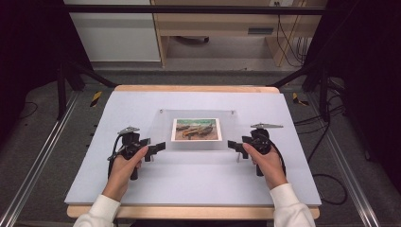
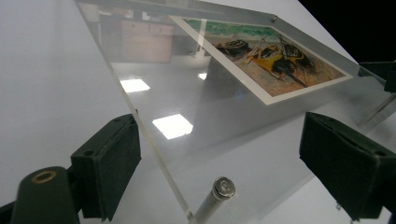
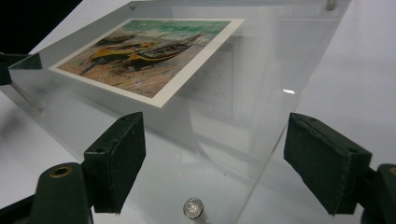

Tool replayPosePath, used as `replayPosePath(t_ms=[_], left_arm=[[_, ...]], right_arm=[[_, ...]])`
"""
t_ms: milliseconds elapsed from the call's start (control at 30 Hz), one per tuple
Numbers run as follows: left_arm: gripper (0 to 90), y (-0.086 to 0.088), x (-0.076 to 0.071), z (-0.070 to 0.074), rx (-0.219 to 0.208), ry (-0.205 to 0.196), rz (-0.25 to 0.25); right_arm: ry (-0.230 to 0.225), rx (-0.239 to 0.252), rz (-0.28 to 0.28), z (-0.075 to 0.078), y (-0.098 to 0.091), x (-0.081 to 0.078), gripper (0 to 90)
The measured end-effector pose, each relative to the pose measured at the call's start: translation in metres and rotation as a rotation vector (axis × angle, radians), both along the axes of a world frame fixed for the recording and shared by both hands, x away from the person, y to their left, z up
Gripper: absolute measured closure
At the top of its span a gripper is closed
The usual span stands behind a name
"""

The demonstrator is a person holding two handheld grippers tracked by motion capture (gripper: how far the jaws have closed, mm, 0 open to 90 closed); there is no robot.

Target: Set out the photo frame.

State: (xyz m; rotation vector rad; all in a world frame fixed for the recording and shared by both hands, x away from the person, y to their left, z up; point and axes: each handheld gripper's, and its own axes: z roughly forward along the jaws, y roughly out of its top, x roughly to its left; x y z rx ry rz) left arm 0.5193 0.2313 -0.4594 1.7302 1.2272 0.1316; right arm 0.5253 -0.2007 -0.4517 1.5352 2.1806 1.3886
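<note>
Showing no readable writing, the clear acrylic frame point(image 1: 196, 130) with its boat picture point(image 1: 196, 129) sits between the left gripper point(image 1: 161, 147) and right gripper point(image 1: 231, 145), both level with jaws spread around its near corners.

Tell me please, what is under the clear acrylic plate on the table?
Under the clear acrylic plate lies a picture of boats, above the white table cover. Metal standoff pins hold up its corners. What is beneath the picture is covered.
</note>
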Motion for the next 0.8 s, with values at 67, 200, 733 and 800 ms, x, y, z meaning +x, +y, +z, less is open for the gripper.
replayPosePath(t_ms=[67, 200, 733, 800], left_arm=[[12.1, -0.0013, 0.0006, -0.0005, -0.007, 0.007, -0.003], [12.0, -0.0025, 0.0012, -0.0006, -0.007, 0.013, 0.001], [11.9, -0.0029, 0.0032, -0.0015, -0.015, 0.019, -0.007], [11.9, -0.0029, 0.0035, -0.0015, -0.015, 0.020, -0.008]], right_arm=[[0.009, 0.005, -0.004, -0.0003, -0.0004, -0.0004, 21.1], [0.018, 0.010, -0.006, 0.0001, 0.0000, -0.0012, 20.7], [0.053, 0.038, -0.016, -0.0016, 0.0004, -0.0007, 18.0], [0.056, 0.042, -0.014, -0.0023, 0.0000, 0.0001, 17.7]])
